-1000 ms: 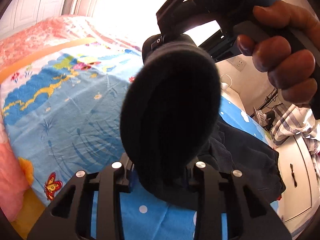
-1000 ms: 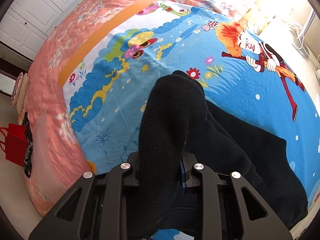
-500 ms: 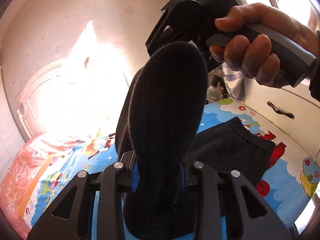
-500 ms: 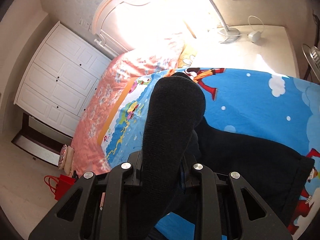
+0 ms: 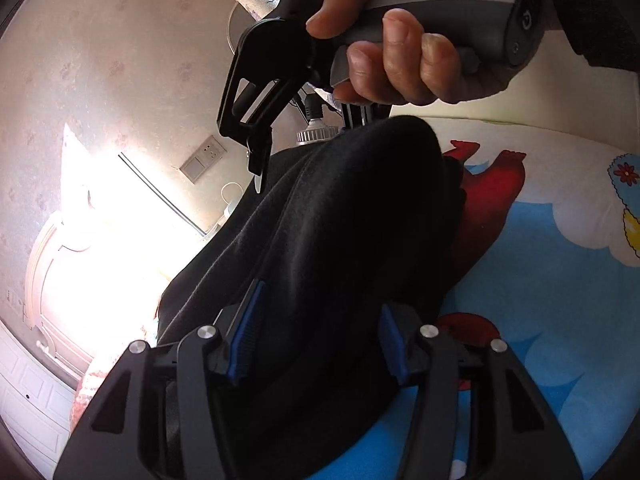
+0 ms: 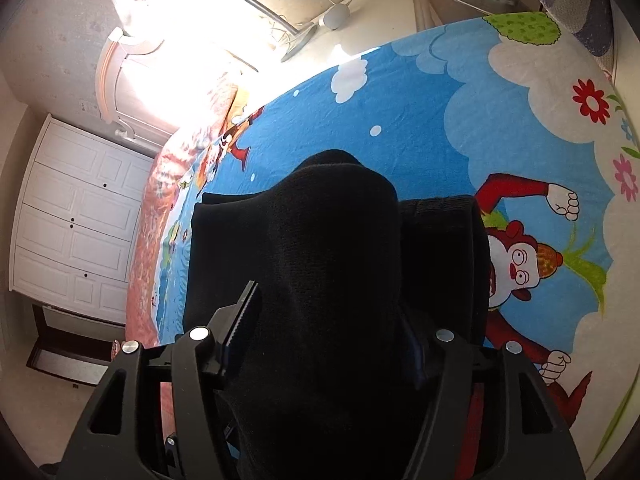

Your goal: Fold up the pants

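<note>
Black knit pants (image 6: 332, 248), soft and bunched, lie on the cartoon-print bed sheet (image 6: 420, 120), long axis unclear, between the opening jaws of left gripper (image 5: 316, 336) and right gripper (image 6: 328, 332).

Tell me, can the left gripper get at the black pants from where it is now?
Probably yes. The black pants already lie between the fingers of the left gripper, whose jaws are opening, and nothing stands between them. The right gripper is close, above the same cloth.

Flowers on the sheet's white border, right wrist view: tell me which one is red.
The red flower is the upper one, towards the picture's top right; the pink flower sits below it, by the right edge.
</note>
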### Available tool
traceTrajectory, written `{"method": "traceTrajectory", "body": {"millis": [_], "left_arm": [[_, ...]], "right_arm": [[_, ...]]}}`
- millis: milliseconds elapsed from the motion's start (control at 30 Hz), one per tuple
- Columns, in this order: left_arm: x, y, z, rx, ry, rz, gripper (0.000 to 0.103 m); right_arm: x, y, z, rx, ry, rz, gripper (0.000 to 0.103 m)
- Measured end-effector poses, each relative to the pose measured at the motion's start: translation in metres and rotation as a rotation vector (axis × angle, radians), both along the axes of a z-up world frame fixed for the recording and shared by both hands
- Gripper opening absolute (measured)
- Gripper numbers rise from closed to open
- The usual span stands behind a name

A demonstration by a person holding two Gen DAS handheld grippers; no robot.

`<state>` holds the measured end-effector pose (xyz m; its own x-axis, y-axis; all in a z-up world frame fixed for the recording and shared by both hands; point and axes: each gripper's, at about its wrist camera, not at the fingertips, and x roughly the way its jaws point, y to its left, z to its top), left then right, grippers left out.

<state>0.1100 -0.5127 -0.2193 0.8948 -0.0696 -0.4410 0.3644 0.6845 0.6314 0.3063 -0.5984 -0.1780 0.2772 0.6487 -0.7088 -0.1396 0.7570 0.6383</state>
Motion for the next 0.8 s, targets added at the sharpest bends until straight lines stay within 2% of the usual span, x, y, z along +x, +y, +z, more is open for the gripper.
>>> {"method": "traceTrajectory", "body": {"millis": [33, 67, 100, 133, 200, 333, 400, 467, 533, 567, 600, 633, 667, 700, 733, 800], "left_arm": [[-0.002, -0.001, -0.001, 0.015, -0.018, -0.009, 0.054], [-0.003, -0.004, -0.002, 0.033, -0.03, -0.024, 0.053], [-0.004, -0.006, -0.004, 0.048, -0.037, -0.042, 0.04], [-0.005, -0.012, -0.005, 0.059, -0.049, -0.045, 0.034], [-0.005, -0.013, -0.001, 0.062, -0.059, -0.05, 0.028], [-0.006, -0.018, 0.012, 0.055, -0.123, -0.049, 0.028], [0.001, -0.03, 0.003, 0.08, -0.086, -0.061, 0.028], [0.003, -0.038, -0.011, 0.095, -0.071, -0.087, 0.029], [-0.002, -0.041, -0.022, 0.123, -0.092, -0.112, 0.035], [-0.003, -0.038, -0.02, 0.105, -0.083, -0.13, 0.039], [-0.004, -0.034, -0.015, 0.061, -0.047, -0.154, 0.048], [-0.005, -0.029, -0.008, 0.026, -0.026, -0.168, 0.05], [-0.008, -0.022, 0.0, -0.003, -0.011, -0.19, 0.052], [-0.013, -0.012, 0.01, -0.041, -0.001, -0.213, 0.056], [-0.017, 0.002, 0.021, -0.101, 0.018, -0.228, 0.058], [-0.022, 0.043, 0.046, -0.257, 0.09, -0.211, 0.058]], "right_arm": [[0.001, 0.003, 0.001, -0.001, -0.008, 0.004, 0.063], [0.003, 0.004, 0.001, -0.003, -0.011, 0.006, 0.057], [0.005, 0.002, 0.0, -0.028, -0.01, -0.002, 0.042], [0.006, -0.003, 0.0, -0.048, 0.0, -0.01, 0.036], [0.005, -0.007, 0.011, -0.027, -0.016, 0.003, 0.027], [-0.001, -0.009, 0.038, -0.042, -0.106, 0.005, 0.026], [0.001, -0.013, 0.027, -0.117, -0.096, -0.014, 0.026], [0.004, -0.017, 0.0, -0.215, -0.052, -0.033, 0.027], [0.001, -0.023, -0.012, -0.239, -0.076, -0.059, 0.029], [-0.001, -0.025, -0.013, -0.235, -0.084, -0.07, 0.03], [-0.002, -0.026, -0.013, -0.232, -0.084, -0.079, 0.031], [-0.004, -0.026, -0.011, -0.248, -0.084, -0.087, 0.034], [-0.006, -0.024, -0.006, -0.298, -0.088, -0.105, 0.054], [-0.011, -0.023, 0.002, -0.379, -0.103, -0.141, 0.079], [-0.019, -0.022, 0.012, -0.448, -0.135, -0.18, 0.082], [-0.04, -0.021, 0.034, -0.497, -0.198, -0.232, 0.082]]}}
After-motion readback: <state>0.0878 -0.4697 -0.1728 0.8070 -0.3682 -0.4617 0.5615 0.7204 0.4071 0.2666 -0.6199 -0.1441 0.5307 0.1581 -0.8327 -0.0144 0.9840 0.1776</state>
